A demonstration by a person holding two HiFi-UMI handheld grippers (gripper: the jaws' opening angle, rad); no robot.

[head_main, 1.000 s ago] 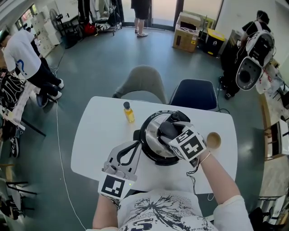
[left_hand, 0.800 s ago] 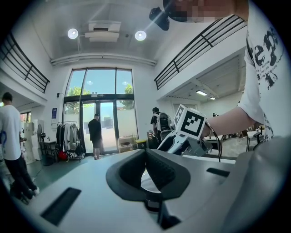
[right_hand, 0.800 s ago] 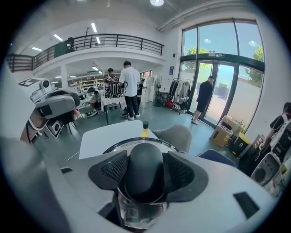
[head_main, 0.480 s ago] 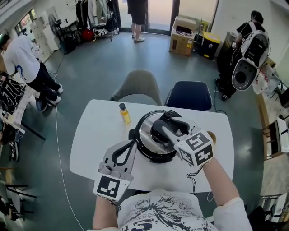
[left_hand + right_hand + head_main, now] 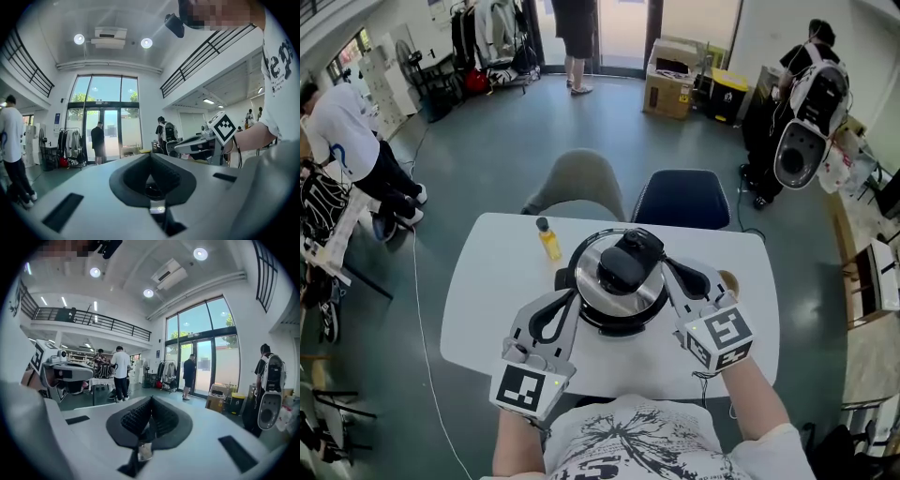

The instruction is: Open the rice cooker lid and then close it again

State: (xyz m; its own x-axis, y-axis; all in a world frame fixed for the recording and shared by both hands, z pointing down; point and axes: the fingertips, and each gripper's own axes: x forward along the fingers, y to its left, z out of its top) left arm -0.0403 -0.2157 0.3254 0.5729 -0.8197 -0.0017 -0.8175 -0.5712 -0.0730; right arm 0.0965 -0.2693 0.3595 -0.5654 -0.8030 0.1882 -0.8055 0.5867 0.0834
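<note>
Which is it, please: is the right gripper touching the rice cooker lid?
Apart: the right gripper view shows the right gripper shut, with nothing against its jaws.

A white table with rounded corners stands on the grey floor. A round cooker sits at the table's middle. A small bottle of yellow liquid stands upright near the cooker's far left side. A tan bowl lies to its right, partly hidden.
</note>
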